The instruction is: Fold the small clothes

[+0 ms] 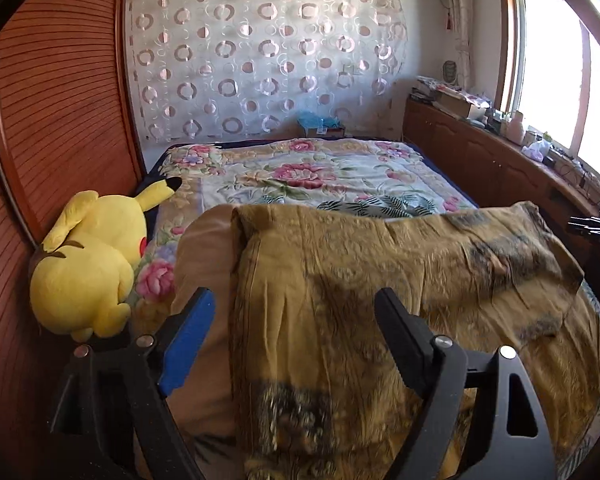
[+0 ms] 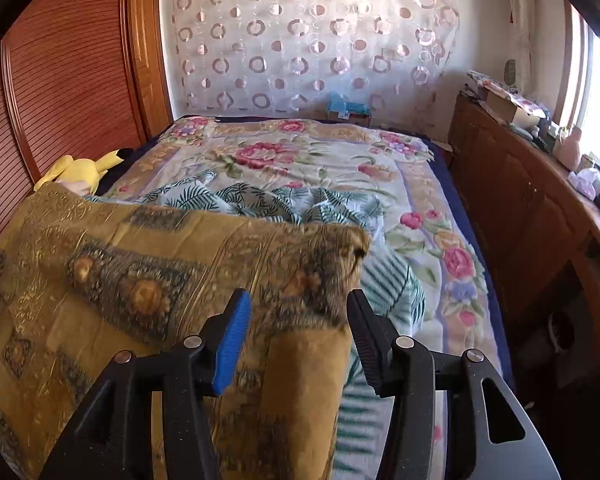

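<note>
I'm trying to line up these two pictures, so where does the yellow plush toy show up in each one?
Left wrist view: the yellow plush toy lies large at the left edge, against the wooden slatted wall.
Right wrist view: the toy is small, at upper left, partly hidden behind the mustard patterned cloth.
Shared landmark: the sheer curtain with circles behind the bed.

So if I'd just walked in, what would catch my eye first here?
Probably the mustard-gold patterned cloth, spread across the near end of the bed, with both pairs of tongs, left and right, open over it. Next, the bright yellow plush toy lying at the bed's left edge against the slatted wooden doors. Behind, a sheer curtain with circles covers the far wall.
</note>
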Motion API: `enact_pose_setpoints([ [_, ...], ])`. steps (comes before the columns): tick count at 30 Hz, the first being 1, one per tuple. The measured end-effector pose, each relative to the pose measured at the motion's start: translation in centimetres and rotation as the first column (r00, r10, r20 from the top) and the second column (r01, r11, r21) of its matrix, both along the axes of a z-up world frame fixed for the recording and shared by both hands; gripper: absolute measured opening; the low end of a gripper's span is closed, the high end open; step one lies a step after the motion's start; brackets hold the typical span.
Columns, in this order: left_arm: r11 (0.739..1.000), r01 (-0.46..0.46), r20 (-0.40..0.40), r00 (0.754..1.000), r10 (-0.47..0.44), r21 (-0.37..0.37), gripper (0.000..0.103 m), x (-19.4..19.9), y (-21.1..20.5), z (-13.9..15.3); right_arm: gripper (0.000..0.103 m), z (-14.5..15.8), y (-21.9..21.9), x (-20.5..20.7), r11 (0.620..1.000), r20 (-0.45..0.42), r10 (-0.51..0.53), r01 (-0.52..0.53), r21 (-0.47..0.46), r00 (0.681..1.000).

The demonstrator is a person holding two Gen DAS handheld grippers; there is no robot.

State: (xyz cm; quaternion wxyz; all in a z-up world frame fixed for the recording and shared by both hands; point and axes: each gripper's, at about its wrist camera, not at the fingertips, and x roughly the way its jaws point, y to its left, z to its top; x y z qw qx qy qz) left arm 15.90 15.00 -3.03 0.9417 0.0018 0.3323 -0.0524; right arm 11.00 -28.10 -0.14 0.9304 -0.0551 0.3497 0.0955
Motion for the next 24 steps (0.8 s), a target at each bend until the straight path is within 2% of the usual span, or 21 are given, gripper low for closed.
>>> enact_pose_setpoints([
  [7,0.999,0.004,-0.054,0.998,-0.006,-0.035,0.083,-2.8,0.5,-2.9,0.052,-2.7,-1.1,-2.2,0.999,-0.065,-0.004,0.007,0.043,0.998],
  [11,1.000,-0.014,-0.112,0.994,0.011,-0.028,0.083,-2.8,0.8,-5.1,0.052,-3.5,-1.2,-1.6,0.999,-0.096,-0.036,0.038,0.013,0.995],
  [12,0.999,-0.015,-0.124,0.992,0.011,-0.032,0.083,-2.8,0.8,-5.4,0.044,-3.5,-1.2,-1.5,0.999,-0.102,-0.036,0.037,0.014,0.994],
  [13,0.999,-0.018,-0.134,0.991,0.013,-0.032,0.083,-2.7,0.8,-5.8,0.023,-3.6,-1.1,-1.2,0.999,-0.108,-0.030,0.032,0.013,0.994],
  [15,1.000,-0.019,-0.147,0.989,0.015,-0.025,0.083,-2.7,0.7,-6.2,0.008,-3.4,-0.7,-1.2,1.000,-0.110,-0.016,0.016,0.008,0.994],
  [16,1.000,-0.017,-0.154,0.988,0.013,-0.021,0.083,-2.7,0.5,-6.4,0.004,-3.1,-0.6,-1.3,1.000,-0.100,-0.004,0.005,0.013,0.995],
  [20,1.000,-0.013,-0.177,0.984,0.011,-0.012,0.083,-2.5,0.4,-7.0,0.003,-1.1,-1.2,-1.9,0.990,-0.034,0.043,-0.038,0.138,0.998],
  [24,1.000,0.002,-0.218,0.976,0.000,0.008,0.083,-2.1,-0.1,-8.0,0.003,-1.1,-1.5,-2.1,0.990,-0.036,0.035,-0.030,0.140,0.999],
])
